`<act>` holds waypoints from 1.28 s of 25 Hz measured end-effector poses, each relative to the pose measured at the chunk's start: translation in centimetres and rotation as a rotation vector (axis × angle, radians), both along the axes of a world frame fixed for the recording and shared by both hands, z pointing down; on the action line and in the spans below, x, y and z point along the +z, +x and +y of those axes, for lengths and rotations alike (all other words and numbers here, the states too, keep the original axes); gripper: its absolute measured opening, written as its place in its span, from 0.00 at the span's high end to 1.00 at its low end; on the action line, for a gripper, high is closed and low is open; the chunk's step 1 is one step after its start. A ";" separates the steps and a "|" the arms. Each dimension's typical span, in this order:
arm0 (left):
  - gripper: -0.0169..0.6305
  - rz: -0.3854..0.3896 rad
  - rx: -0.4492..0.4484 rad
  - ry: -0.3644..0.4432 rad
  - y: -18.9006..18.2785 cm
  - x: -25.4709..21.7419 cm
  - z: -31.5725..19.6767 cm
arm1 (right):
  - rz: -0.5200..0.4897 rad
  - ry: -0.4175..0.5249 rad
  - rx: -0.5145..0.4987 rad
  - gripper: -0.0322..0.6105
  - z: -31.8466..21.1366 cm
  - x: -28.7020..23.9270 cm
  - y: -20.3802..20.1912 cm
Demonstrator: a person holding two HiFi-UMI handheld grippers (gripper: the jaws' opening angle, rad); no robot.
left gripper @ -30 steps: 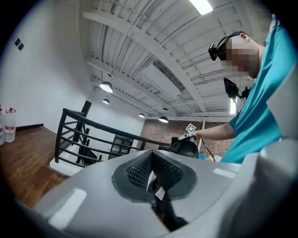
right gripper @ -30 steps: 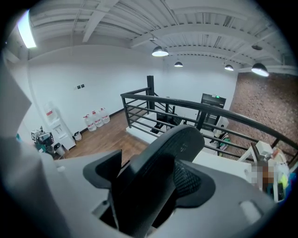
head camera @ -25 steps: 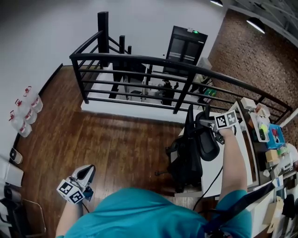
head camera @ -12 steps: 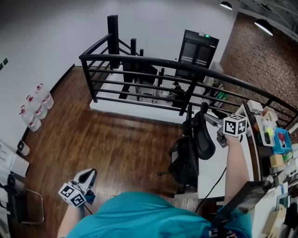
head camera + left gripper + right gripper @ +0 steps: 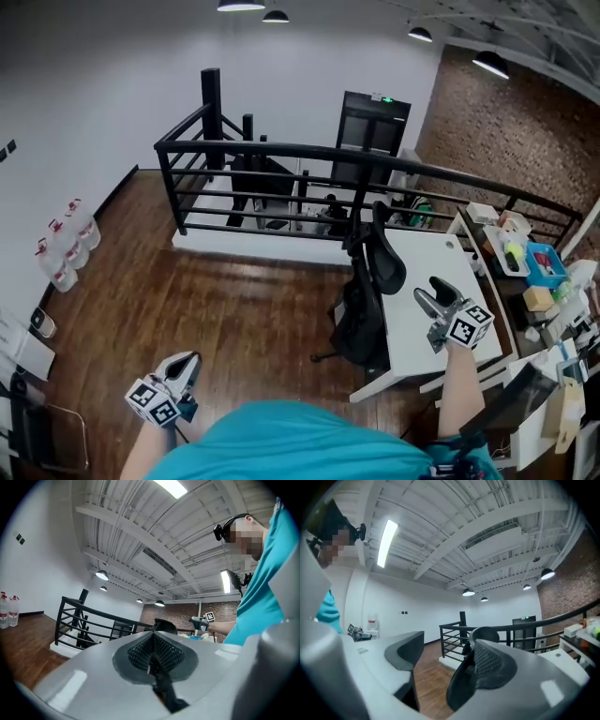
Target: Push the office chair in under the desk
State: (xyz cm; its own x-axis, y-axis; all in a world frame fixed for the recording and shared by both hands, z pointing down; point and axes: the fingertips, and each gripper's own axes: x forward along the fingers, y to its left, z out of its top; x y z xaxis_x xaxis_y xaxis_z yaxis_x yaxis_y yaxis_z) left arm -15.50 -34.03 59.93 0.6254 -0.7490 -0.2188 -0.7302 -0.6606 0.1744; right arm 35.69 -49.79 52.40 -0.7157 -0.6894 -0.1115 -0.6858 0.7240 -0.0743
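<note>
The black office chair (image 5: 364, 305) stands against the left edge of the white desk (image 5: 427, 258), its headrest (image 5: 386, 265) above the desktop. My right gripper (image 5: 429, 292) hovers over the desk, apart from the chair; its jaws stand open, have just been closing a little, and hold nothing. In the right gripper view the right gripper (image 5: 447, 641) shows open floor between its jaws. My left gripper (image 5: 187, 362) hangs low at the left over the wooden floor, far from the chair. In the left gripper view the left gripper (image 5: 152, 644) has its pads together, with nothing in them.
A black railing (image 5: 281, 155) guards a stairwell beyond the chair. Water bottles (image 5: 66, 246) line the left wall. Cluttered shelves (image 5: 530, 272) stand right of the desk. A dark door (image 5: 370, 122) is at the back. Wooden floor (image 5: 216, 300) spreads left of the chair.
My right gripper has come away from the chair's headrest and drawn back over the desk. The left gripper stays low at the left. The view has shifted.
</note>
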 end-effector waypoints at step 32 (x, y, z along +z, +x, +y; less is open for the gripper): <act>0.94 0.022 0.164 -0.011 32.6 0.7 44.3 | -0.009 -0.149 -0.384 0.73 55.3 9.5 12.9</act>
